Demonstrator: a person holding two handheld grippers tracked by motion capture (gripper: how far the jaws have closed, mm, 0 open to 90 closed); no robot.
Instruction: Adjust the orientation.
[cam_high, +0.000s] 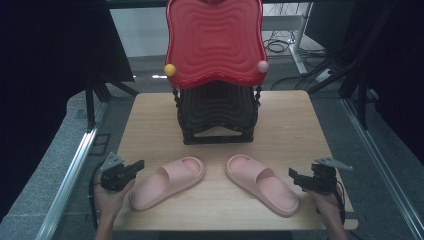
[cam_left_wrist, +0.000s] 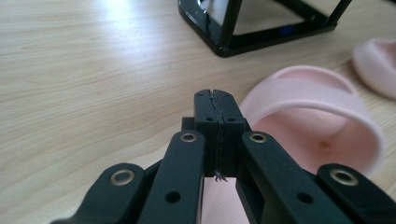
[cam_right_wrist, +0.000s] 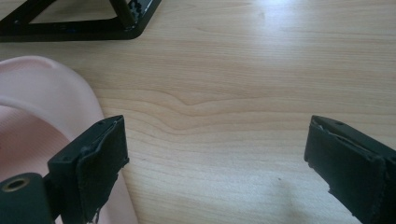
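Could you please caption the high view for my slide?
Two pink slippers lie before a red-topped rack, grippers flanking them.

Matt pink foam-like slippers (cam_high: 215, 182), pale wood-grain table (cam_high: 290, 125).
Beyond both tongs: glossy black plastic rack (cam_high: 218, 112), ribbed glossy red top (cam_high: 215, 40).

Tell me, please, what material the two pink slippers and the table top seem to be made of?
The left slipper and right slipper look like soft moulded foam or rubber: matte, seamless, with thick rounded edges. The table top looks like light wood or a wood-pattern laminate: grain lines show, with a slight sheen. Which one, I cannot tell.
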